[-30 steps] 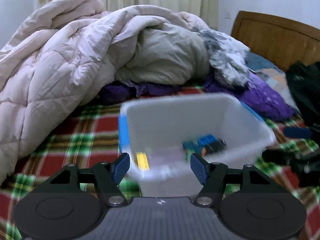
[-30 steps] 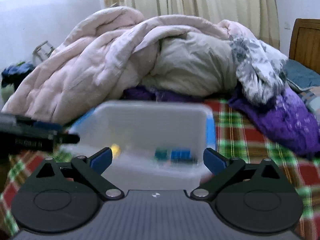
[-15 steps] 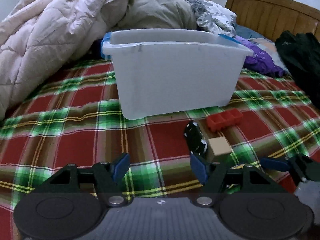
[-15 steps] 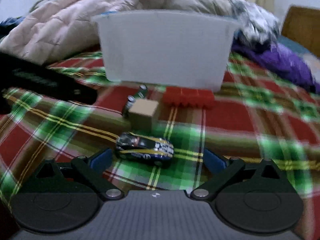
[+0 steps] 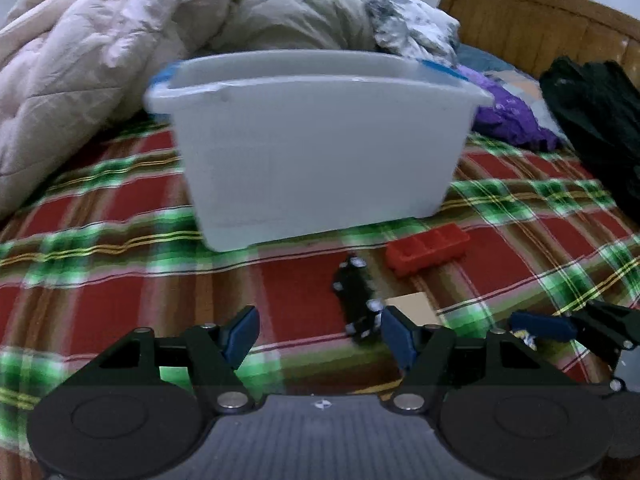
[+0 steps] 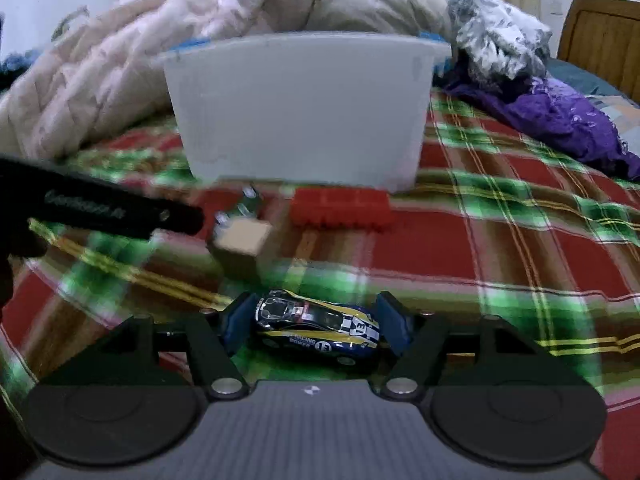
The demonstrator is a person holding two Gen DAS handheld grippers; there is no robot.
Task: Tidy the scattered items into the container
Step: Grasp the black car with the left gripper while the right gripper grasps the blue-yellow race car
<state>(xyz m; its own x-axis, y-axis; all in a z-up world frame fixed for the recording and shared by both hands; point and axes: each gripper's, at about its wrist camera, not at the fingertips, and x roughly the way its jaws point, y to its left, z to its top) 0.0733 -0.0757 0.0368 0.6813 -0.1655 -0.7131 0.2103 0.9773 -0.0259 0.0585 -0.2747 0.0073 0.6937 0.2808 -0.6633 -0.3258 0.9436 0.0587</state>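
A white plastic bin (image 5: pixel 316 152) with blue handles stands on the plaid bedspread; it also shows in the right wrist view (image 6: pixel 300 108). In front of it lie a red brick (image 5: pixel 427 247) (image 6: pixel 340 210), a black toy car (image 5: pixel 356 296) and a tan wooden cube (image 5: pixel 412 307) (image 6: pixel 240 242). My left gripper (image 5: pixel 318 336) is open and empty, low over the bedspread, with the black car just inside its right finger. My right gripper (image 6: pixel 316 326) has its fingers against both ends of a blue and yellow race car (image 6: pixel 316 326) that rests on the bedspread.
A pink quilt (image 5: pixel 80 52) and piled bedding rise behind the bin. Purple cloth (image 6: pixel 560 120) lies at the right, dark clothes (image 5: pixel 592 112) further right, and a wooden headboard (image 5: pixel 540 20) behind. The left gripper's body (image 6: pixel 100 208) crosses the right wrist view at the left.
Both grippers have dropped from above the bin to the bedspread in front of it. The right gripper has moved forward and closed around the race car.
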